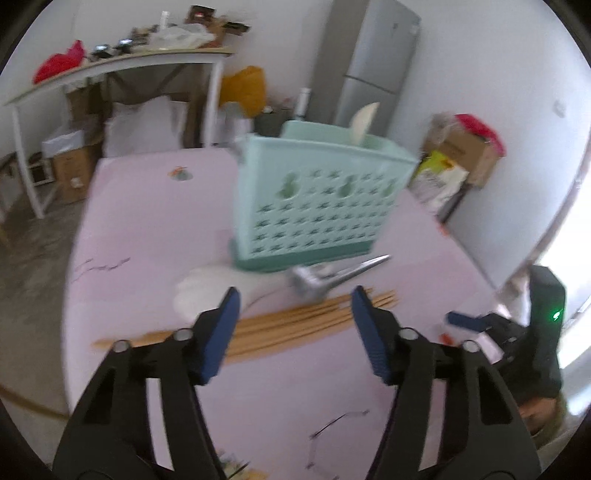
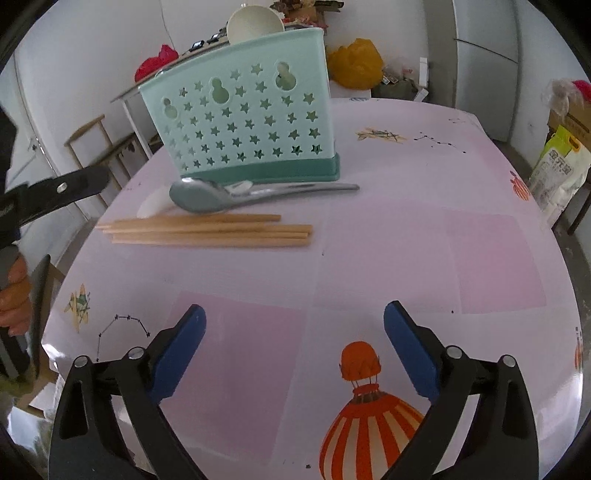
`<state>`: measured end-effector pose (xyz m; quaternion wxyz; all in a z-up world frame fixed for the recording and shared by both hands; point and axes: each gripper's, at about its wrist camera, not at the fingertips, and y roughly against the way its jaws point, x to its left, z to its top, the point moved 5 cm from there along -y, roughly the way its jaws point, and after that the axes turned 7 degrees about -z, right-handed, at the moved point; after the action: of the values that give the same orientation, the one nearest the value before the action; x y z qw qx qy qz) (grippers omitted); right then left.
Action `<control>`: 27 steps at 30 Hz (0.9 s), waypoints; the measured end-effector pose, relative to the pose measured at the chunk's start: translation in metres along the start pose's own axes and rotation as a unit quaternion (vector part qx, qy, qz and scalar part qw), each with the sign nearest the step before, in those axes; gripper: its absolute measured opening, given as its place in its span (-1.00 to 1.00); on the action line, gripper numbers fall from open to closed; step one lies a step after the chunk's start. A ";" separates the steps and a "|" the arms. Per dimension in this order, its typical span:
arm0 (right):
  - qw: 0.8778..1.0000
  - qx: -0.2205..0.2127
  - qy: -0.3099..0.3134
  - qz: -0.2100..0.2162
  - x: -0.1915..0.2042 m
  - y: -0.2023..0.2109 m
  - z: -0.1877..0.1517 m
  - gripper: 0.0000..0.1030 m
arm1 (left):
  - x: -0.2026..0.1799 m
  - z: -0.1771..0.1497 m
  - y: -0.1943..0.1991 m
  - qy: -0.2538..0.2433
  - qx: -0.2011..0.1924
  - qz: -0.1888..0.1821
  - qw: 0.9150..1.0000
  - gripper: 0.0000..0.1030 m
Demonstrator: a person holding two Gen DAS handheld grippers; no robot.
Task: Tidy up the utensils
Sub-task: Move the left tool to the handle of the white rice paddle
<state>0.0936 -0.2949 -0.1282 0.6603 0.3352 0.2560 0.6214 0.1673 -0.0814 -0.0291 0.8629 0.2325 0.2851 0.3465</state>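
A mint green utensil holder [image 1: 317, 199] with star holes stands on the pink table; it also shows in the right wrist view [image 2: 243, 118]. A cream spoon [image 1: 364, 123] stands inside it [image 2: 255, 23]. Before it lie a metal spoon [image 2: 236, 195], a white spoon [image 2: 153, 205] and several wooden chopsticks [image 2: 210, 230]. In the left wrist view the metal spoon [image 1: 332, 277], white spoon [image 1: 207, 291] and chopsticks [image 1: 295, 321] lie just past the fingertips. My left gripper [image 1: 291, 299] is open above the chopsticks. My right gripper [image 2: 293, 317] is open and empty, over the table well short of the utensils.
The pink tablecloth [image 2: 424, 240] carries a hot-air balloon print [image 2: 365, 417]. A white side table [image 1: 122, 70] with clutter, a grey fridge [image 1: 373, 62], boxes and bags [image 1: 458, 158] stand around the room. The right gripper shows at the right edge of the left wrist view [image 1: 517, 332].
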 end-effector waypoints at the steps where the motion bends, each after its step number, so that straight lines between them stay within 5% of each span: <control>1: 1.000 0.001 -0.001 0.002 0.000 -0.001 0.000 0.80 | -0.001 0.002 -0.004 0.001 0.003 -0.006 1.000 0.02; 6: 1.000 0.002 0.005 -0.002 0.000 -0.004 -0.003 0.77 | 0.007 0.008 -0.026 0.022 0.018 -0.008 1.000 -0.18; 14: 1.000 0.000 0.010 -0.001 0.003 -0.004 -0.003 0.77 | 0.071 0.010 -0.013 0.086 0.013 0.060 0.994 -0.47; 21: 1.000 0.001 0.018 -0.002 0.009 -0.006 -0.003 0.76 | 0.072 0.005 -0.025 -0.029 0.083 0.101 0.991 -0.44; 27: 1.000 0.005 0.019 -0.005 0.012 -0.007 -0.002 0.76 | 0.068 -0.007 -0.044 -0.091 0.121 0.108 0.983 -0.08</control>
<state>0.0981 -0.2826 -0.1342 0.6567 0.3251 0.2732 0.6232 0.2237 -0.0594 -0.0827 0.8084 0.3951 0.2180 0.3781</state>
